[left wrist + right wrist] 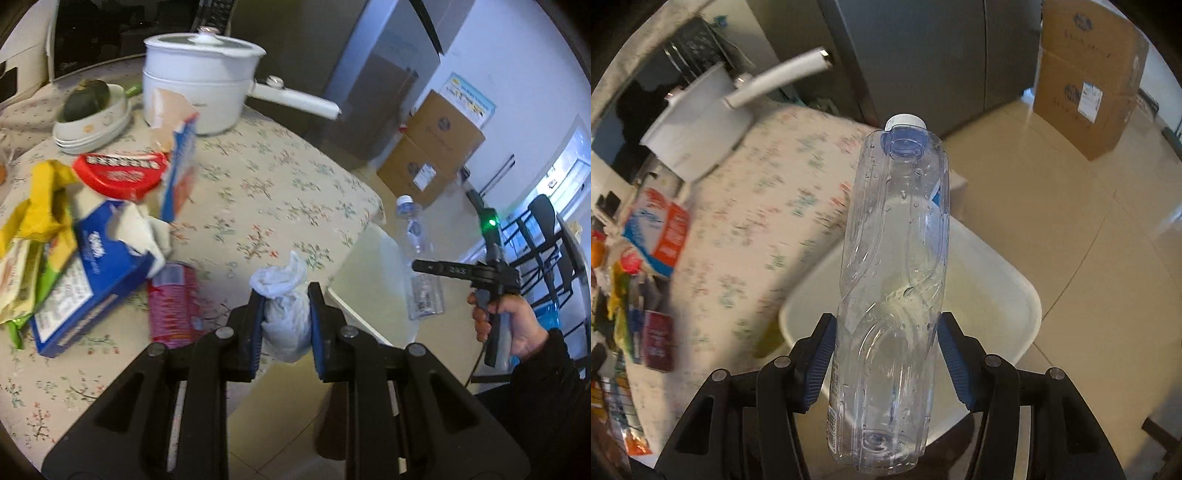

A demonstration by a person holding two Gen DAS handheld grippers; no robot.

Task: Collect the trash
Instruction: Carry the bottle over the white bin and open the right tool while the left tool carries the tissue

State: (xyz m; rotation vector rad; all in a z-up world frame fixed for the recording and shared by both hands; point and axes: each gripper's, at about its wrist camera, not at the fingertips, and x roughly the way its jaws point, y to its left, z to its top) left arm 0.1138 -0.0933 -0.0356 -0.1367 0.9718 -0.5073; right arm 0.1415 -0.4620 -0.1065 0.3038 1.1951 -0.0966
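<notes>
Though capped, bottle (894, 280) is clear, dented.

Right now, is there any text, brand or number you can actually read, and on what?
None reads clearly.
Blue box: white brand word and label panel, blurred.
Clear bottle: label print, too small.
Cardboard boxes: logos and sticker, illegible.
Wall poster: too small.
Red can: blurred.
</notes>
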